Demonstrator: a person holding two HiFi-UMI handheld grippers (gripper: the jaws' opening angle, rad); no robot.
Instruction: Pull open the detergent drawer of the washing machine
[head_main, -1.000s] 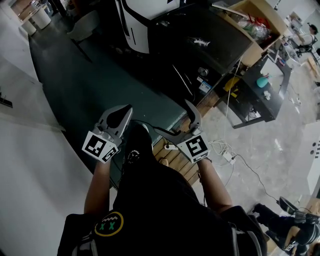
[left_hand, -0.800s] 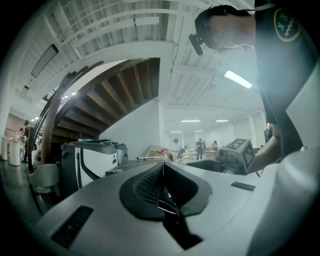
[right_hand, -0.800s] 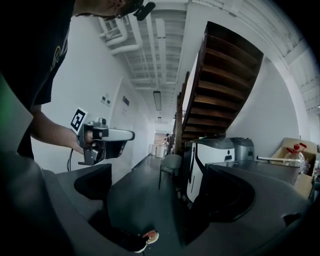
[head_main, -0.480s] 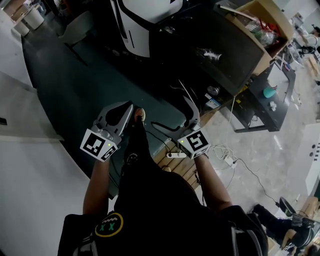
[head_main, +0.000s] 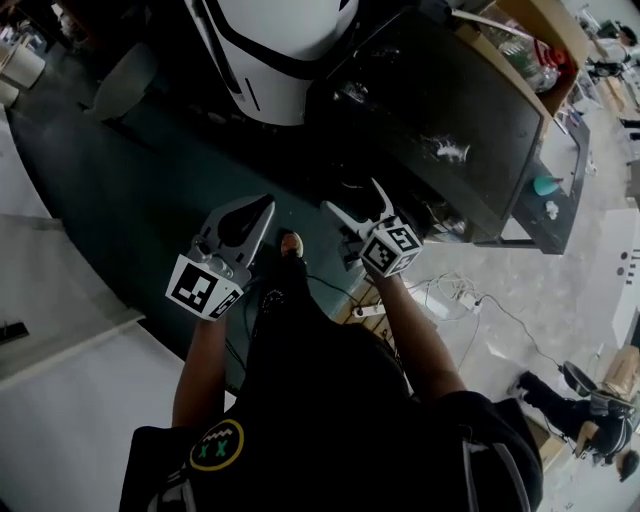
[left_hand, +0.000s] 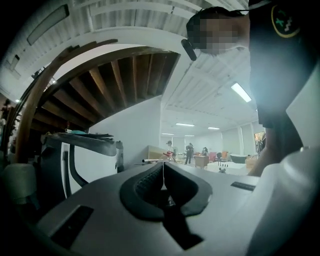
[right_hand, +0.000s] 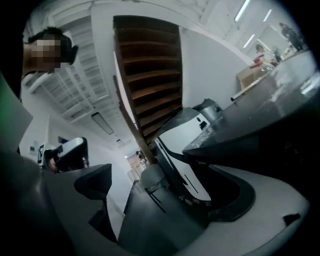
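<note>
I cannot make out a washing machine or a detergent drawer in any view. My left gripper (head_main: 264, 204) is held in the air before the person's body, its jaws shut on nothing; in the left gripper view the left gripper (left_hand: 163, 168) has its two pads meeting in a thin line. My right gripper (head_main: 353, 197) hangs beside it with its jaws wide apart and nothing between them, and the right gripper view shows the right gripper (right_hand: 165, 195) the same way. Both point toward a large white machine (head_main: 275, 55) with black trim standing ahead.
A dark green floor mat (head_main: 120, 200) lies under the person's foot (head_main: 292, 243). A dark table (head_main: 450, 110) stands at the right with a cardboard box (head_main: 525, 45) behind it. Cables and a power strip (head_main: 452, 296) lie on the floor. A grey chair (head_main: 125, 82) is at the far left.
The person has stepped forward: the white machine and the dark table have come closer. The right gripper has risen and turned. The left gripper stays shut, the right one open.
</note>
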